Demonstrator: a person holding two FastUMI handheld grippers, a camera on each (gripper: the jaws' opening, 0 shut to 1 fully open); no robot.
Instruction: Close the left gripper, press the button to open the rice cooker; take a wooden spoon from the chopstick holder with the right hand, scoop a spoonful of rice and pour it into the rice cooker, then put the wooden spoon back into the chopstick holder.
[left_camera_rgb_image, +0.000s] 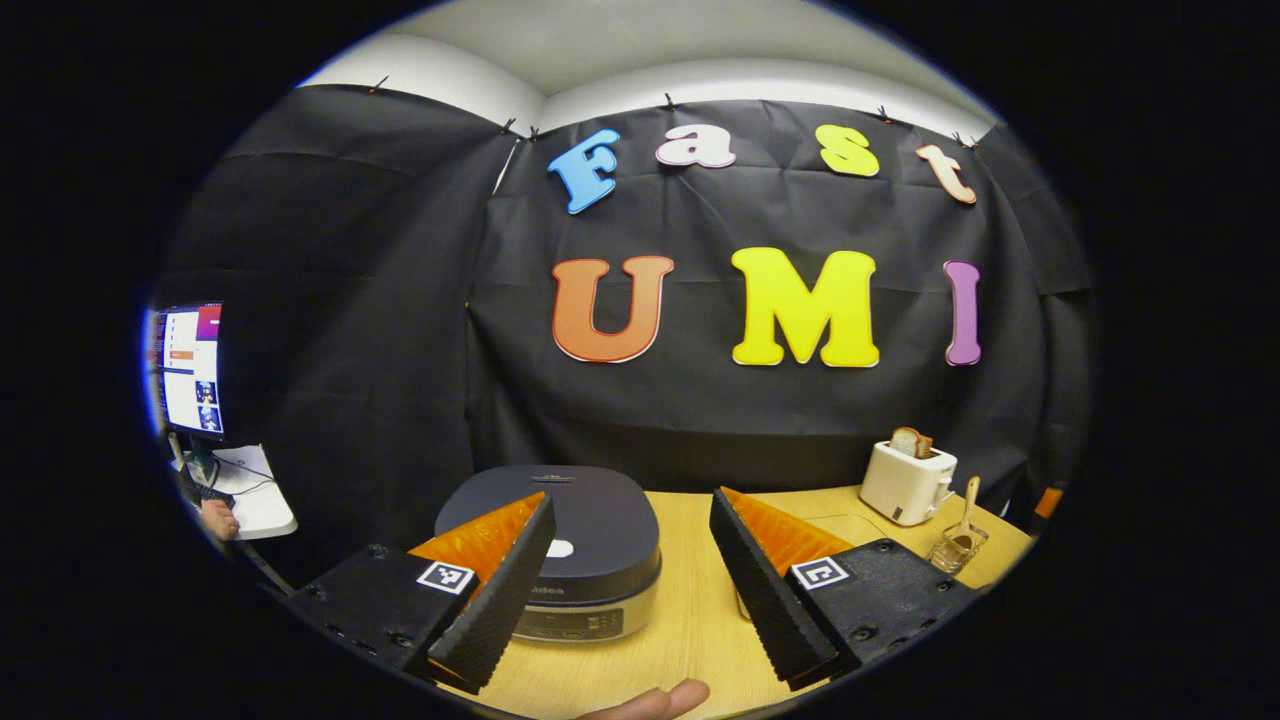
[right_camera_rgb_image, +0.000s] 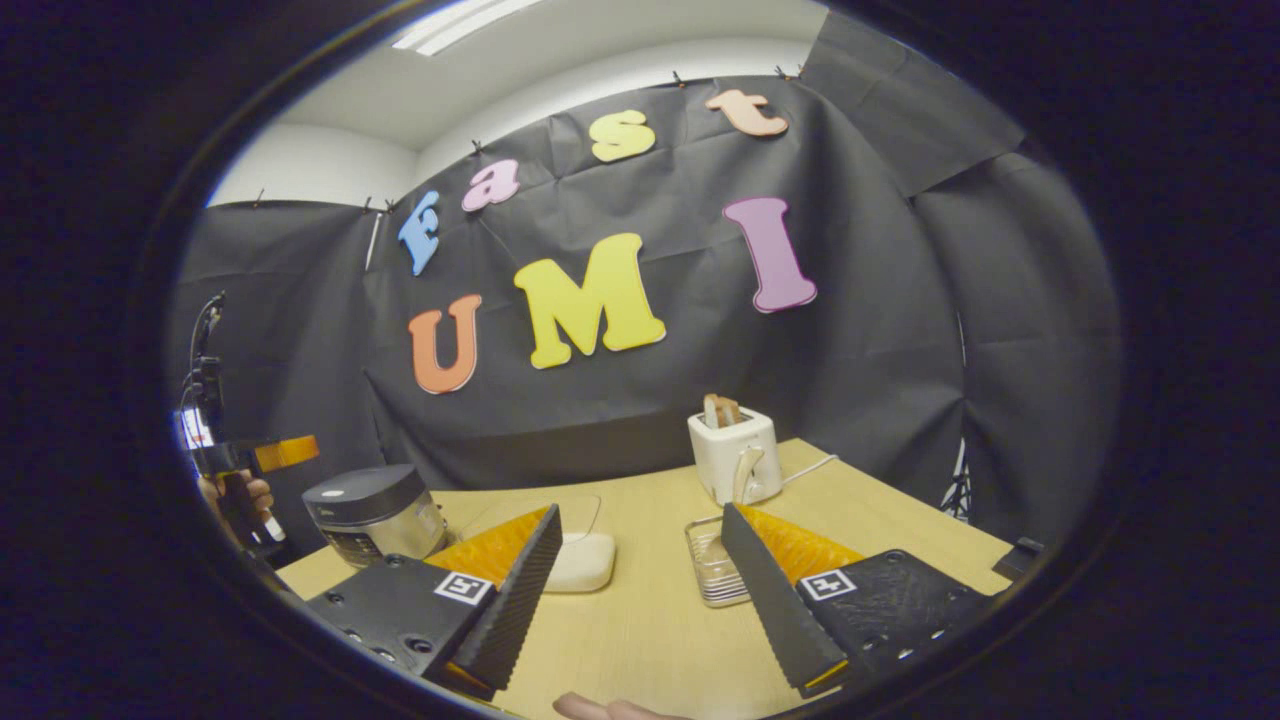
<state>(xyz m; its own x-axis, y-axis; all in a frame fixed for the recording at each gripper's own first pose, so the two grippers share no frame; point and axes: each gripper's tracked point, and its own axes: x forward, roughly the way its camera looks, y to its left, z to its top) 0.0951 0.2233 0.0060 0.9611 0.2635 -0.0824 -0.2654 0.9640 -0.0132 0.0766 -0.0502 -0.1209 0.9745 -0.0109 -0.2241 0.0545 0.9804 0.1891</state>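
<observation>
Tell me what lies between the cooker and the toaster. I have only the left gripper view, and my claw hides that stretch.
Observer: A white rounded thing lies beside the cooker, on its toaster side.
Operator: Go on toward the toaster.
Observer: A clear ribbed container sits in front of the toaster, partly hidden behind a finger of the right claw.
Operator: Report that claw's state.
Observer: Open, with nothing between its fingers, above the table.
</observation>
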